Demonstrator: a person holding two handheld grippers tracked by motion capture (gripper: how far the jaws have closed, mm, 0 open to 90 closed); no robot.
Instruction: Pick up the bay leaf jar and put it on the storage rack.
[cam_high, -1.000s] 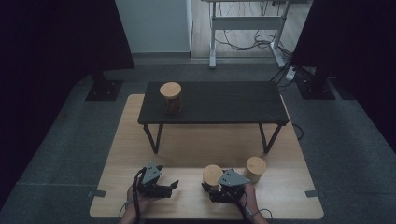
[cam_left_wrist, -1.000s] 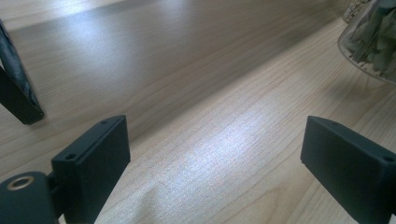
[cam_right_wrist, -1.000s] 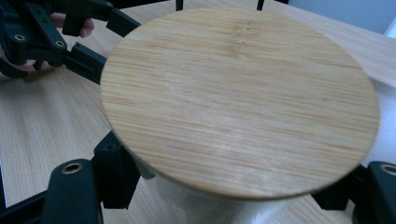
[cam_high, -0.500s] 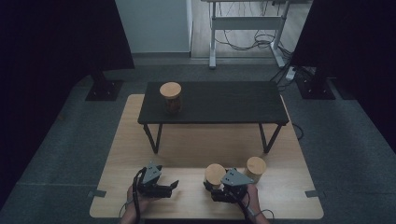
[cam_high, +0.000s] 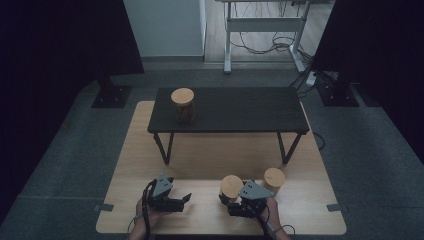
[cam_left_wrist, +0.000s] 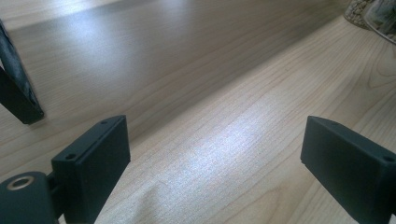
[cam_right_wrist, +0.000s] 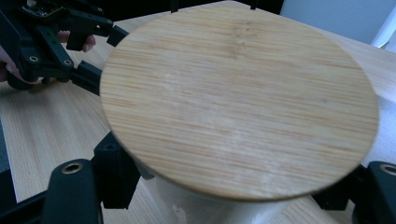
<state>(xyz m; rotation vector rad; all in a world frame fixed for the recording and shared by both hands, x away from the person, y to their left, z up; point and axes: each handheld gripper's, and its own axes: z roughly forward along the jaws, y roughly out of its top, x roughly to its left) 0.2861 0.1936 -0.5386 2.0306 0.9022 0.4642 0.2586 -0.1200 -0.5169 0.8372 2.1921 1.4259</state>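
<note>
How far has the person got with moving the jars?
Done: one jar stands on the black table. In hand: the right gripper is shut on a second jar, the left gripper open and empty. Left: a third jar waits on the wooden board.

A jar w/ round bamboo lid (cam_right_wrist: 240, 100) is clamped between the right gripper (cam_right_wrist: 233, 186) jaws; left gripper (cam_right_wrist: 56, 42) is seen beyond, upper left, over the wooden board (cam_right_wrist: 51, 130)

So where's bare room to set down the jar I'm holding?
The black bench top is bare right of the bamboo-lidded jar. The wooden board is free between the bench legs. It is crowded beside the right gripper, by the second jar.
</note>
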